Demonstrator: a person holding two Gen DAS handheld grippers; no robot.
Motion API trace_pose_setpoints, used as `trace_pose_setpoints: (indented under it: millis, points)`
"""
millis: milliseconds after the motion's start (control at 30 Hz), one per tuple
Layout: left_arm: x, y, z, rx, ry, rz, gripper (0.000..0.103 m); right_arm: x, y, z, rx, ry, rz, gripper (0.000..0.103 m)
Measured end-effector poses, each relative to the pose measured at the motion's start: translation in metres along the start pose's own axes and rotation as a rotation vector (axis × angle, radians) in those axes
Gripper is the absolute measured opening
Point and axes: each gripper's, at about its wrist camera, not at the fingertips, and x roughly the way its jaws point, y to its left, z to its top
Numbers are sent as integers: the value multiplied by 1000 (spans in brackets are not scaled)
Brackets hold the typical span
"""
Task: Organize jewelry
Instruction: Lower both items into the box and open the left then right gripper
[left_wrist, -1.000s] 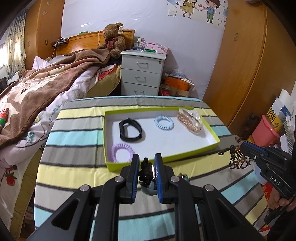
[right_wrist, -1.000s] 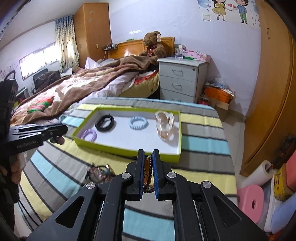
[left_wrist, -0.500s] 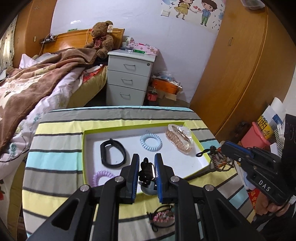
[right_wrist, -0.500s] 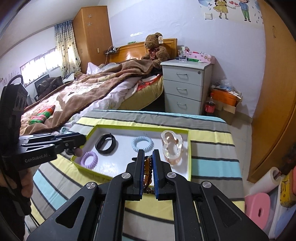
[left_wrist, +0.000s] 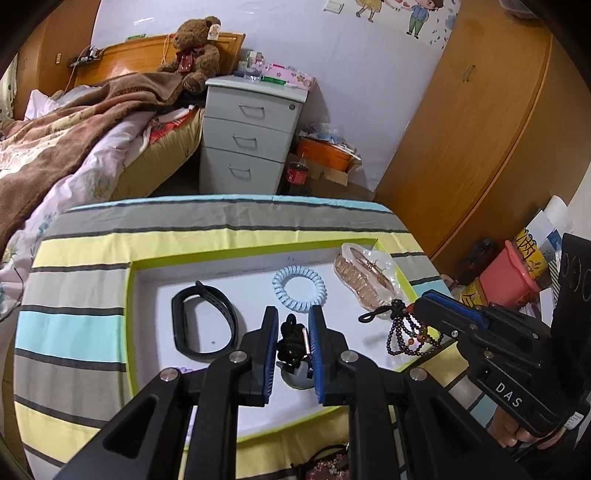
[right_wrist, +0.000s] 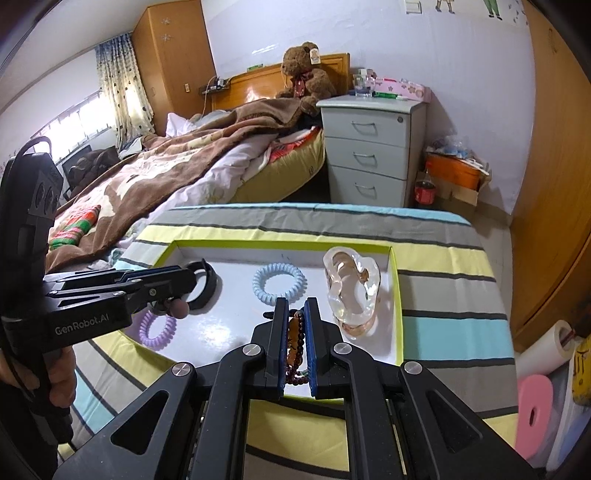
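Left gripper (left_wrist: 292, 334) clamped on a black hair tie (left_wrist: 291, 341), lower centre. Right gripper (right_wrist: 296, 321) pinching a bead bracelet (right_wrist: 295, 338) above the tray (right_wrist: 398, 295), centre frame.

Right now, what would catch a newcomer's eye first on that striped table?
Two black claws over a green-edged tray. The right claw dangles a dark beaded bracelet by the tray's right edge; the left claw grips a small black trinket mid-tray. In the tray lie a black band, a blue coil tie and a clear clip.
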Motion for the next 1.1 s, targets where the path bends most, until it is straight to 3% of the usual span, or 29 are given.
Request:
trace_pose_setpoints:
  millis: [500,1100]
  points:
    - [38,-1,-10,18,73,34,17,26,0,-14,-73,74,-72,8]
    - [46,-2,-17,15,96,61,18,32,0,-23,-119,103,-106,9]
